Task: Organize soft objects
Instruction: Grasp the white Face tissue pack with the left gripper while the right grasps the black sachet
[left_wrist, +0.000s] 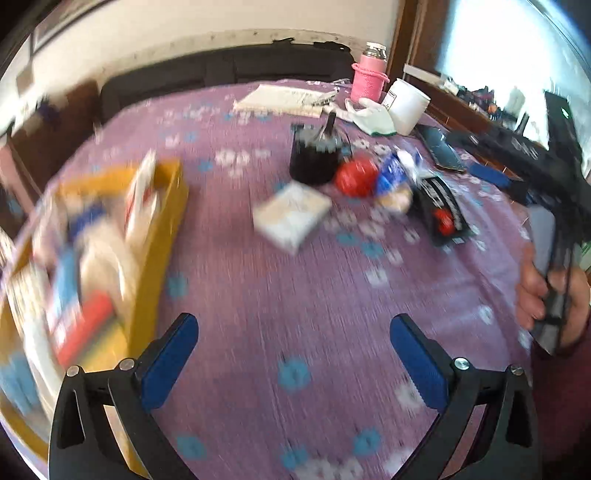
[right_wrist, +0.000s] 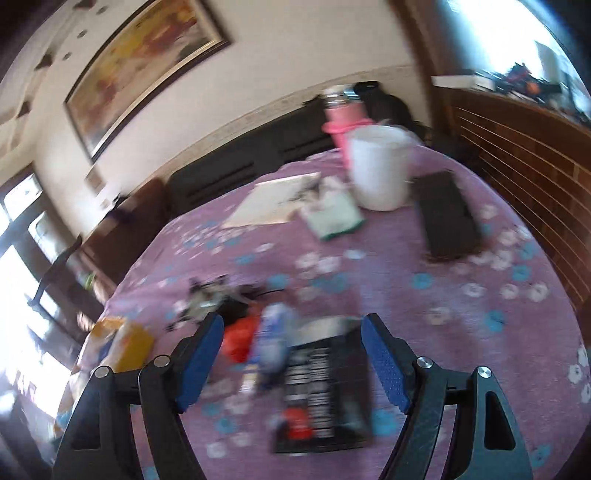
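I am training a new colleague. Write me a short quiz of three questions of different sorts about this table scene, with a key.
1. True or false: the left claw holds a packet.
2. Which lies between the fingers of the right claw in its own view? A) pink bottle B) black packet C) white cup
3. Fill in: the yellow box stands on a ____ flowered cloth.

Key: 1 false; 2 B; 3 purple.
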